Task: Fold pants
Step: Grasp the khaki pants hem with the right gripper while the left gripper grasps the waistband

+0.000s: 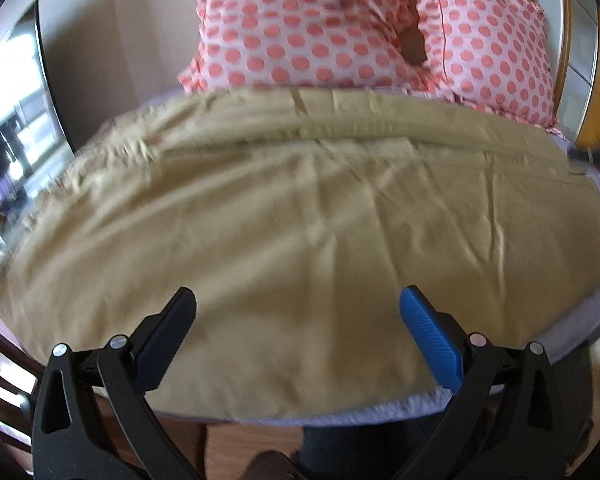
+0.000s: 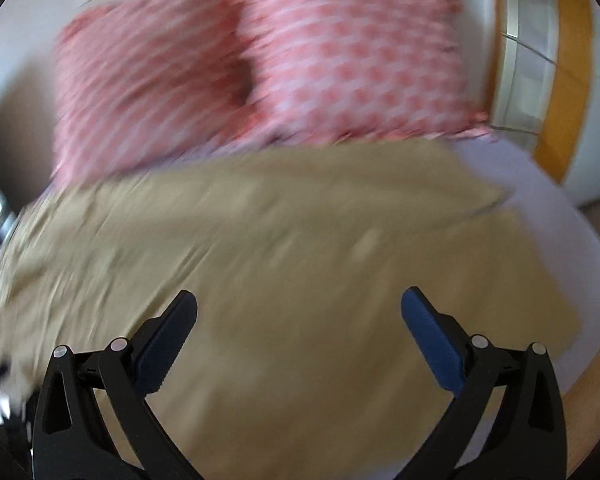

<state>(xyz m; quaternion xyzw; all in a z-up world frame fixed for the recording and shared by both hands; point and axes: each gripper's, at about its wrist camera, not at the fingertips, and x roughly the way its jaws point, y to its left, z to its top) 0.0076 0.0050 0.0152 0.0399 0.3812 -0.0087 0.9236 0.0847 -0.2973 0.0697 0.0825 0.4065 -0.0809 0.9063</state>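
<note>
Both grippers wide apart, empty | left gripper [image 1: 298,300] over pants [image 1: 300,208] | right gripper [image 2: 299,300] likewise

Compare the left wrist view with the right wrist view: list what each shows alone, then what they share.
Left wrist only: crisp dots on the pillows and a mirror-like panel at left. Right wrist only: a bare stretch of the lavender sheet beyond the fabric's corner. Both: the tan pants spread on the bed, each gripper open above them, left gripper, right gripper.

pants [image 1: 300,200] spread on bed [image 2: 520,168], pillows [image 1: 340,24] behind
</note>
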